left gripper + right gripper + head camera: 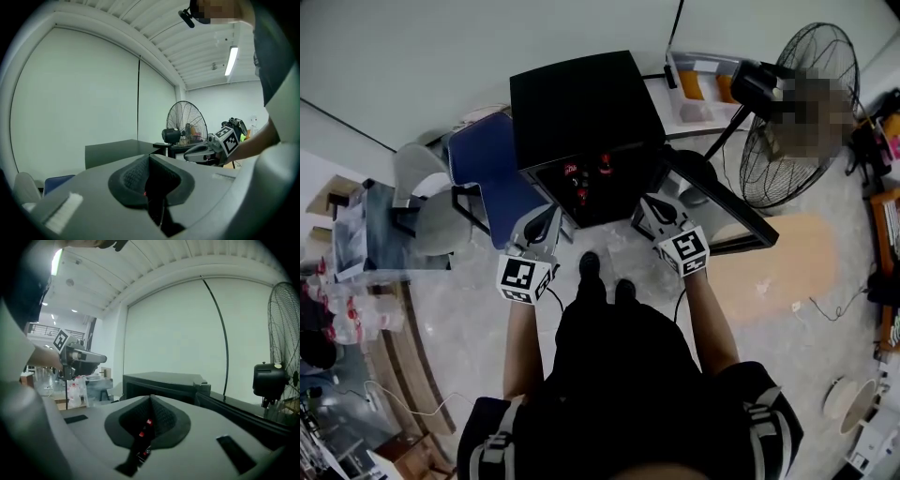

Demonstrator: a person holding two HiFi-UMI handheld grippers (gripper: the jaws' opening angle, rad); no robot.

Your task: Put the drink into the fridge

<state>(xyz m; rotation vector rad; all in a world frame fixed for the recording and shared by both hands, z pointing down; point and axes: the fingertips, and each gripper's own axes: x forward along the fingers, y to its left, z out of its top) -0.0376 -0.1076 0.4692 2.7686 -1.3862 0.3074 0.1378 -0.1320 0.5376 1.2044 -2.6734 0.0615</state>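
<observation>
A small black fridge [581, 103] stands on the floor in front of me, its door [722, 202] swung open to the right. Inside it stand drink bottles with red caps [605, 169]. My left gripper [546, 217] is shut and empty at the left of the fridge opening. My right gripper [654, 206] is shut and empty by the opening's right side, near the door hinge. In the right gripper view the red caps [149, 422] show just past the closed jaws of the right gripper [151, 401], with the fridge [159, 383] beyond. In the left gripper view, the left gripper [150, 161] holds nothing.
A blue chair [487, 169] stands against the fridge's left side. A large floor fan [797, 112] is at the right, behind the open door. A table with several water bottles [347, 309] runs along the far left. A tray with orange items [703, 89] sits behind the fridge.
</observation>
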